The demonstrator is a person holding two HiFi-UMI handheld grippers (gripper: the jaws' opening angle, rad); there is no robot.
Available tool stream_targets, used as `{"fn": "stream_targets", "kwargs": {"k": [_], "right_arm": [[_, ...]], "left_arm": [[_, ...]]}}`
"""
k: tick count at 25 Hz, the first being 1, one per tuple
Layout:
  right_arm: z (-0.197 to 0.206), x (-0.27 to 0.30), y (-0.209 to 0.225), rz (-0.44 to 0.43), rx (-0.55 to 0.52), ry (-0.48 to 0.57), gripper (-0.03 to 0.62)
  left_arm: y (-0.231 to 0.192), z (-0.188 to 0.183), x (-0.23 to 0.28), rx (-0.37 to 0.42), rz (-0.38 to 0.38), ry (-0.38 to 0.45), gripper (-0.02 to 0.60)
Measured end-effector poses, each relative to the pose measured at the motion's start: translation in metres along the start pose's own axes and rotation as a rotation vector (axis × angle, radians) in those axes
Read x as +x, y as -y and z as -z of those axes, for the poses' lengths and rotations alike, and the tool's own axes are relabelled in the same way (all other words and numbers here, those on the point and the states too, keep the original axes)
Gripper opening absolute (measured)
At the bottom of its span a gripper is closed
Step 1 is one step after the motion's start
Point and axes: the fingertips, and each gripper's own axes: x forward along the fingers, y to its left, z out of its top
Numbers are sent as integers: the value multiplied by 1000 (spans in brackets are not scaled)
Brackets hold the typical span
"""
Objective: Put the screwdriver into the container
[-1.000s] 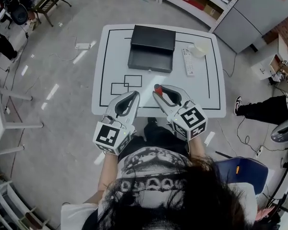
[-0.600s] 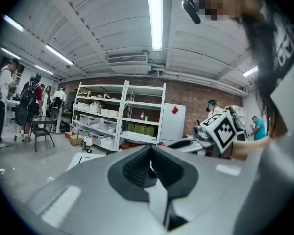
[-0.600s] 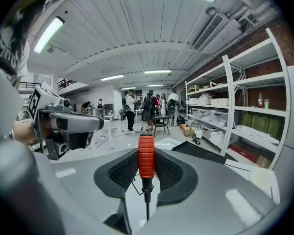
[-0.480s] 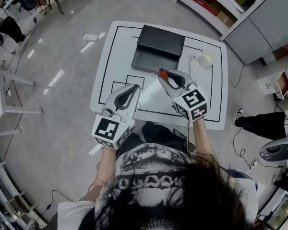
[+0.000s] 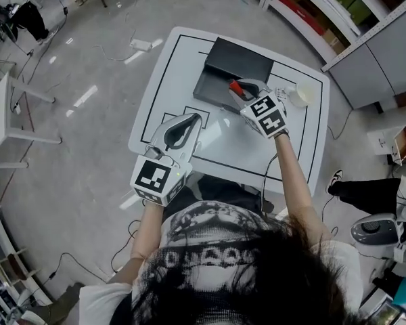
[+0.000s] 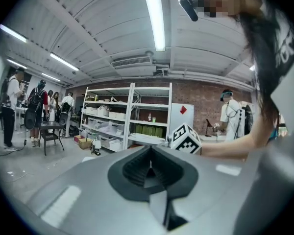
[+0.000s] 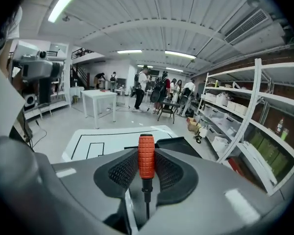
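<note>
In the head view a black container [image 5: 238, 59] with an open tray stands at the far side of the white table [image 5: 176, 66]. My right gripper [image 5: 238, 91] hangs over the tray's right part, shut on the screwdriver [image 5: 235, 85]. The red handle [image 7: 146, 155] sticks out past the fingertips between the ribbed pads, and the thin shaft runs back toward the camera. The container's dark edge [image 7: 179, 143] shows just behind the jaws in the right gripper view. My left gripper [image 5: 197, 120] hovers over the table's near half, its tips [image 6: 150, 166] together with nothing between them.
A remote control [image 5: 280, 95] and a white bowl [image 5: 300, 95] lie right of the container. Black outlines [image 5: 183, 114] mark the tabletop. Shelving [image 5: 311, 19] and a grey cabinet [image 5: 379, 53] stand beyond the table. A seated person's legs [image 5: 365, 191] reach in at the right.
My right gripper has carried the screwdriver away from the table's near edge and out over the black container. The left gripper has shifted slightly forward, still shut.
</note>
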Motion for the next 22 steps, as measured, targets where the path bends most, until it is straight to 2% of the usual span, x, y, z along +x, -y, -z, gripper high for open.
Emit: {"fn": "stream_targets", "kwargs": {"k": [5,16,22], "right_arm": [[17,47,11,-50,-77,-86,106],[46,132,-5,-202,-194,-266,107],[69,163,-15,-240,-196,-347,106]], "left_arm": [[1,2,6,-4,-13,-7,0],[0,12,7,-35,-43,-42,0],[-4,17,0,-43,-65,-53,0]]}}
